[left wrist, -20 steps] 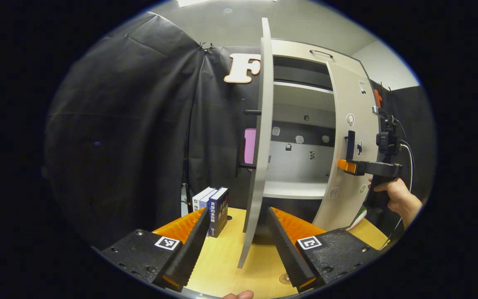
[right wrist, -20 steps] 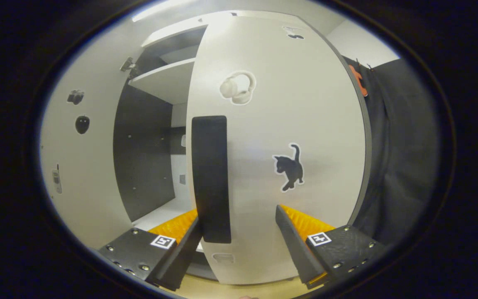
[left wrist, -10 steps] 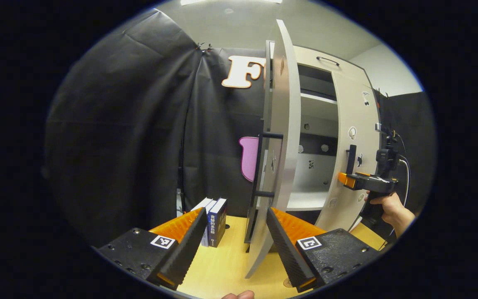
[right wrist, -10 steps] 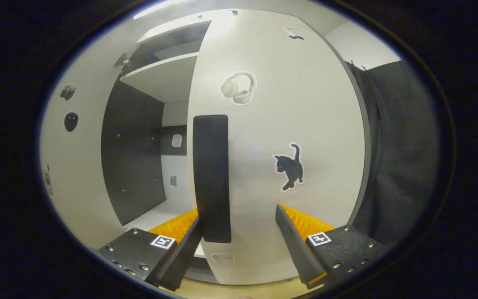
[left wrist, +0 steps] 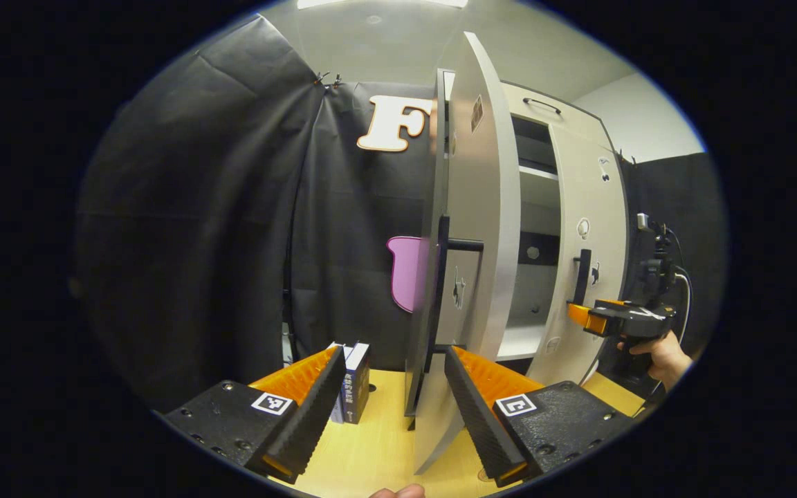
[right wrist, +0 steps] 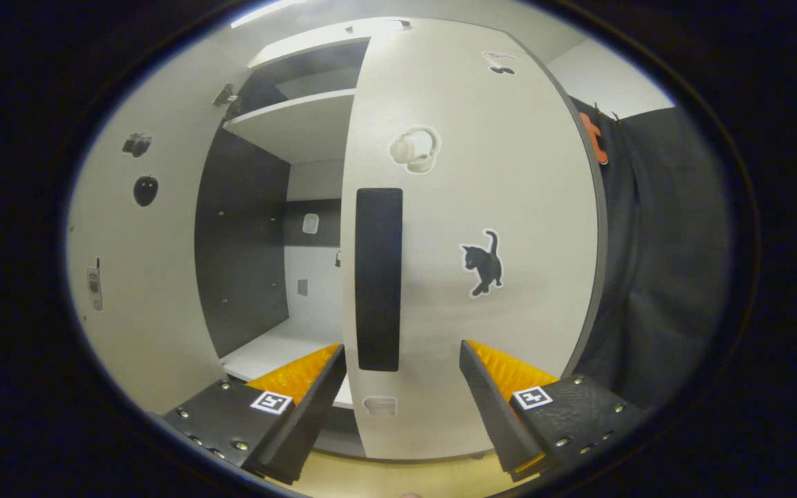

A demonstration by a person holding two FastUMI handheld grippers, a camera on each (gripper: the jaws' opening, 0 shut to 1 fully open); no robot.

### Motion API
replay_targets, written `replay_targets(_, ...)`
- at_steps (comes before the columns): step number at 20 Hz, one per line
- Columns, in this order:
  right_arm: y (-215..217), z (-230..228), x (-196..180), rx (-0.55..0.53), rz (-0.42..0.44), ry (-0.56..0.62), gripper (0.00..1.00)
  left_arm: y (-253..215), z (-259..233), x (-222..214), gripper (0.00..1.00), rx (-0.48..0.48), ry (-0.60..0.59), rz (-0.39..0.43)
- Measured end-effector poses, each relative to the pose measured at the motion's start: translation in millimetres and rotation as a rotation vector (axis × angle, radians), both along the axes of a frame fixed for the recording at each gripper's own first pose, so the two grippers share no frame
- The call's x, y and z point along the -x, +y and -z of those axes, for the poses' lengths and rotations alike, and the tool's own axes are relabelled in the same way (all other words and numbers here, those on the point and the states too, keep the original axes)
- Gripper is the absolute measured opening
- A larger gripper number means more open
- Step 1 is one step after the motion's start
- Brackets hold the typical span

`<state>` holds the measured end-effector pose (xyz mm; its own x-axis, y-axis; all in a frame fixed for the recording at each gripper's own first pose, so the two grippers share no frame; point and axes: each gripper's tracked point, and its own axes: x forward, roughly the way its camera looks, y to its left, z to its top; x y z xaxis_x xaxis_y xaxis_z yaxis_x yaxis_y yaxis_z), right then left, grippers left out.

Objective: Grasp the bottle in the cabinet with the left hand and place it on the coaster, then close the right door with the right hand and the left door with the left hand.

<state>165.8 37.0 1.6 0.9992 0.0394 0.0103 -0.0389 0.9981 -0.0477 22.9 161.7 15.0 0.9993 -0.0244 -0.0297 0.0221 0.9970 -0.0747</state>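
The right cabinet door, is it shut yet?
No, ajar: the right door stands off the cabinet, with the shelf visible through the gap.

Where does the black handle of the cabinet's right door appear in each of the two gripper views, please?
Left gripper view: the black handle is right of centre, a thin vertical bar just above the right gripper.
Right gripper view: the handle is a large upright bar at centre.
Shared landmark: the headphone sticker above it on the right door.

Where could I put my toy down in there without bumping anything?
The lower cabinet shelf, between the left door and the right door, looks bare. The wooden table between the books and the left door's edge is free too. It's crowded at the right door's handle, by the right hand-held gripper.
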Motion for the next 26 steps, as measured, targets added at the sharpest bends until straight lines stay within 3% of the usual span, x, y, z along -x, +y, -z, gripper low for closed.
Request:
replay_targets(3, -2, 8, 22, -0.01, -0.015, 0.017, 1.0, -6, -2, -5, 0.86, -0.005, -0.01, 0.032)
replay_targets(4, -4, 12, 29, -0.008, -0.018, 0.023, 1.0, -5, -4, -7, 0.91, -0.02, -0.017, 0.04)
replay_targets(5, -6, 16, 37, -0.005, -0.021, 0.029, 0.96, -8, -5, -8, 0.91, -0.031, -0.02, 0.052)
replay_targets(8, -8, 22, 55, -0.004, -0.036, 0.029, 1.0, -14, -4, -7, 0.91, -0.048, -0.023, 0.06)
replay_targets(11, -19, 32, 63, 0.029, -0.028, 0.051, 0.96, -26, -3, -8, 0.91, -0.036, -0.023, 0.081)
replay_targets(12, -21, 33, 66, 0.029, -0.028, 0.052, 1.0, -34, -3, -10, 0.91, -0.029, -0.02, 0.094)
replay_targets(18, -51, 42, 85, 0.027, -0.004, 0.065, 1.0, -72, -3, -15, 0.91, -0.08, -0.041, 0.139)
replay_targets(21, -66, 48, 91, 0.018, 0.01, 0.079, 1.0, -94, 1, -20, 0.91, -0.042, -0.023, 0.172)
replay_targets(22, -71, 49, 83, 0.017, 0.015, 0.084, 1.0, -99, 2, -22, 0.87, -0.032, -0.023, 0.175)
replay_targets(23, -76, 48, 85, 0.015, 0.02, 0.084, 1.0, -102, 3, -25, 0.91, -0.029, -0.026, 0.17)
replay_targets(26, -90, 53, 100, 0.011, 0.034, 0.09, 1.0, -114, 7, -35, 0.91, -0.041, -0.019, 0.171)
